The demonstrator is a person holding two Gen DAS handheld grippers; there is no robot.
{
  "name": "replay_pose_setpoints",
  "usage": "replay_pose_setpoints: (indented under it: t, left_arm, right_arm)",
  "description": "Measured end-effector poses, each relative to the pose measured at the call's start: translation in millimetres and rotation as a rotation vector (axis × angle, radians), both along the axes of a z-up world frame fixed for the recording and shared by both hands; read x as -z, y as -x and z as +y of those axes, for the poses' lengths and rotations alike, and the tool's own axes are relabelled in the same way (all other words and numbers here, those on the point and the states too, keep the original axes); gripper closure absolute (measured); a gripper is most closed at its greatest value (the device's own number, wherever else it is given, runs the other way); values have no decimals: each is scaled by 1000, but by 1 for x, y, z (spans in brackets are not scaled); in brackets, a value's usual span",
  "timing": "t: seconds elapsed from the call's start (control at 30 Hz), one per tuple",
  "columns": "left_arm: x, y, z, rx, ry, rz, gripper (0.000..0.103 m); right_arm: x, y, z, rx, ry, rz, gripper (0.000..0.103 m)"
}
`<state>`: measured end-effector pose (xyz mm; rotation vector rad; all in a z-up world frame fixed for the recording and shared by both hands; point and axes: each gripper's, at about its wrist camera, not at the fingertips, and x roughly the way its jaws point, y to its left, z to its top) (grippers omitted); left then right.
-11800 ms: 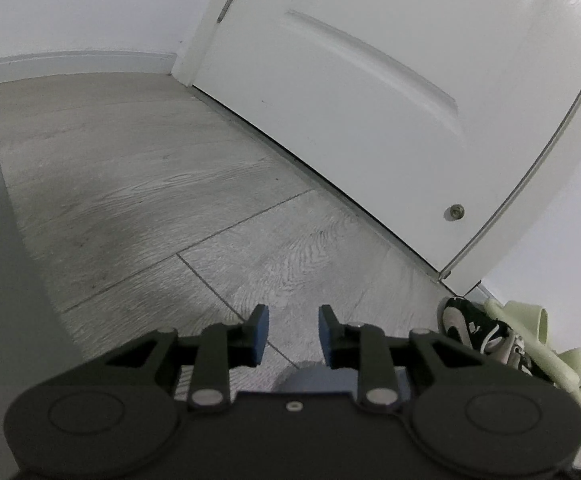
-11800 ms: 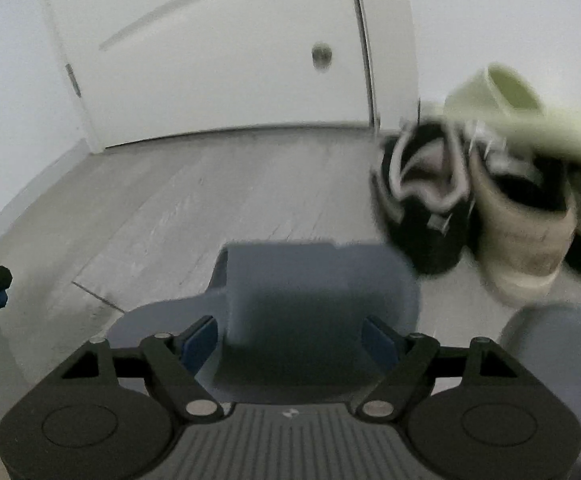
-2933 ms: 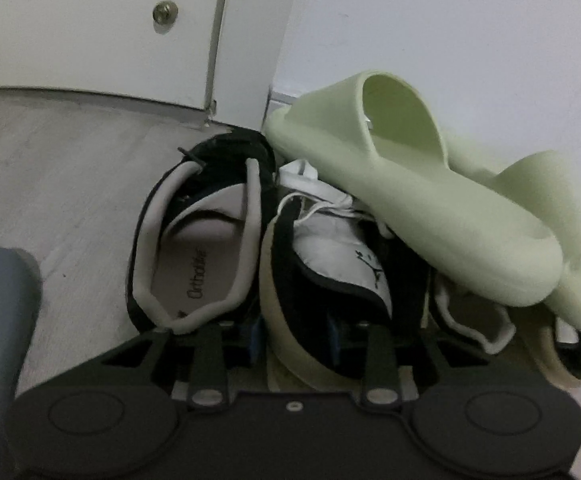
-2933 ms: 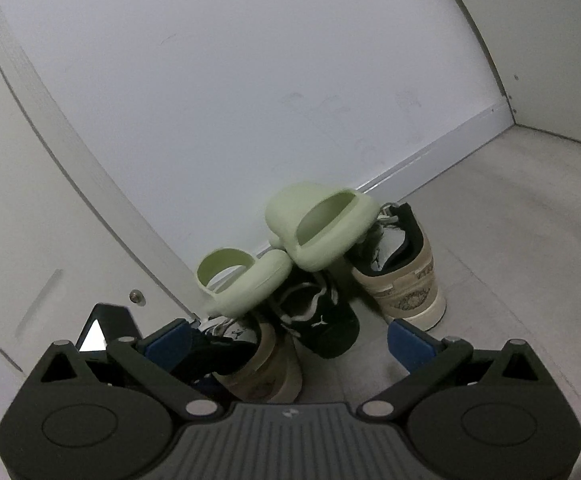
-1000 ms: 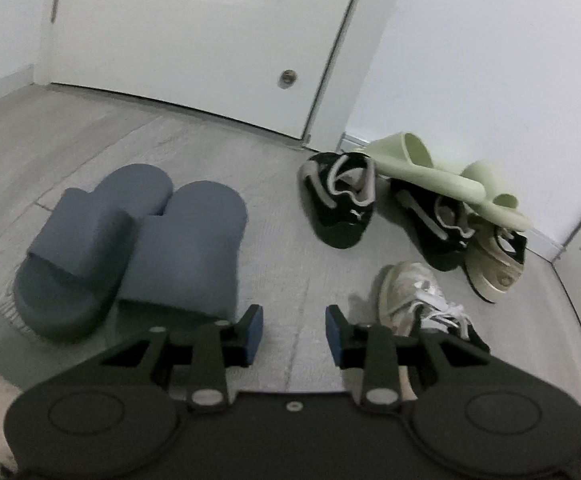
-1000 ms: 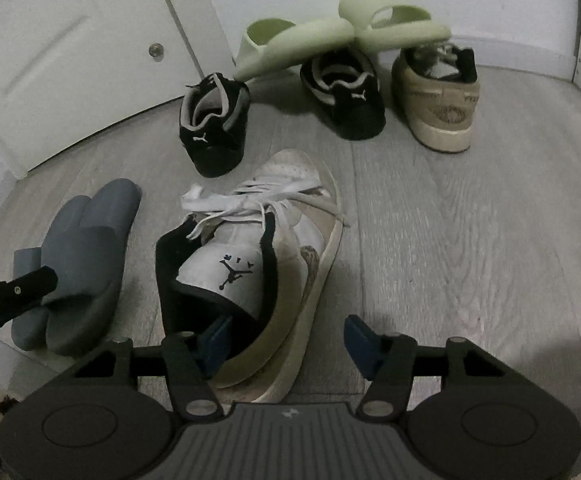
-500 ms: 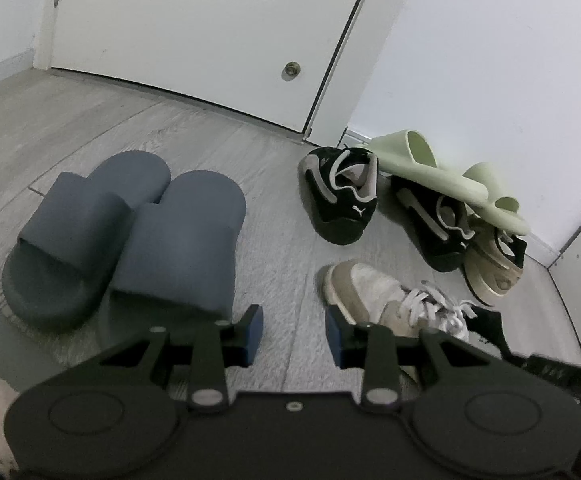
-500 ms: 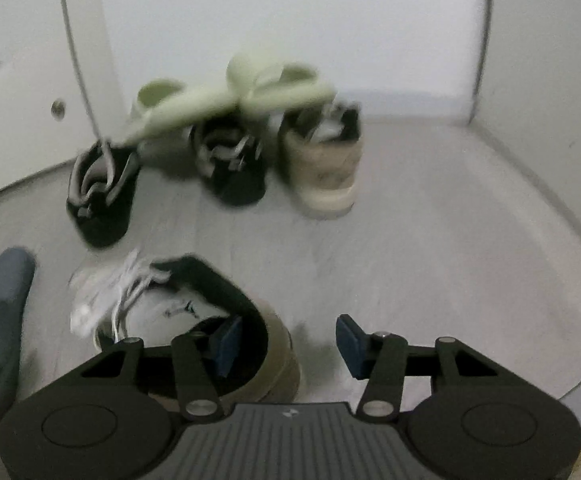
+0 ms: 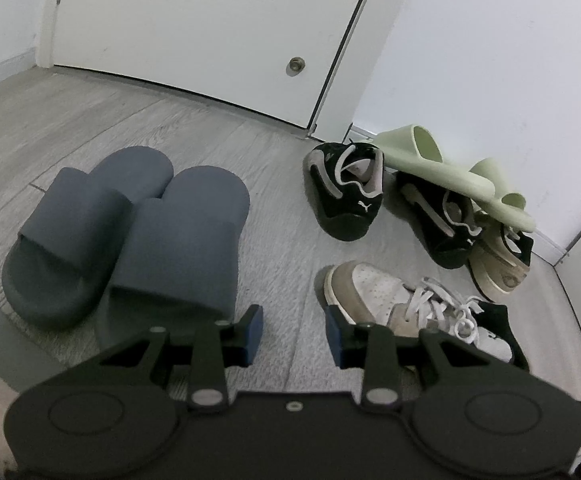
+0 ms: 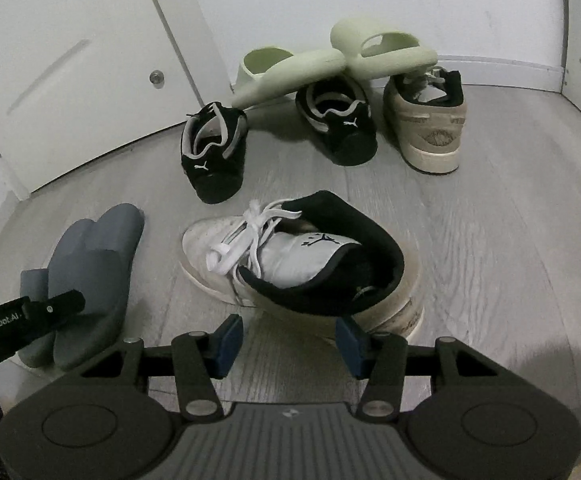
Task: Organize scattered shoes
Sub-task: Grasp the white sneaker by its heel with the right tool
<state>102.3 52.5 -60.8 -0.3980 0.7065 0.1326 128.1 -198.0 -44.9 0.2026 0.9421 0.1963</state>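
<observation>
Sneaker [image 10: 290, 264] lies skewed near the right gripper [image 10: 286, 340], whose jaws stand open and empty; left gripper [image 9: 294, 330] likewise. Best pinch its black collar, then align it beside the tan sneaker [image 10: 426, 120].

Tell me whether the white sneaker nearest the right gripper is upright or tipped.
Tipped: the white sneaker leans on its side, collar opening facing the camera.

The left gripper [image 9: 293, 330] fills the lower frame of its view: a matte black housing with two round raised discs, black linkage arms with silver pivot screws, and blue pads on the jaws. The right gripper [image 10: 286, 340] matches, plus a ribbed grey centre panel. At its view's lower left, a black bar reads "GenRobot.AI".
</observation>
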Motion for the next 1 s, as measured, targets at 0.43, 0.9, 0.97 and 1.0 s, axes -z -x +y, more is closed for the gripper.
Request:
replay_pose_setpoints:
  t: [0.43, 0.9, 0.97, 1.0]
  left_arm:
    - [9, -9, -6, 19, -35, 28, 68]
    - [9, -5, -1, 6, -10, 5, 68]
    - [9, -5, 0, 0, -3, 1, 68]
    - [9, -5, 1, -5, 1, -1, 68]
  right_arm:
    - [22, -27, -22, 158, -38, 103, 50]
    - [44, -106, -51, 355, -24, -2, 51]
    - [40, -101, -54, 382, -73, -20, 51]
    - [36, -93, -52, 389, -80, -41, 50]
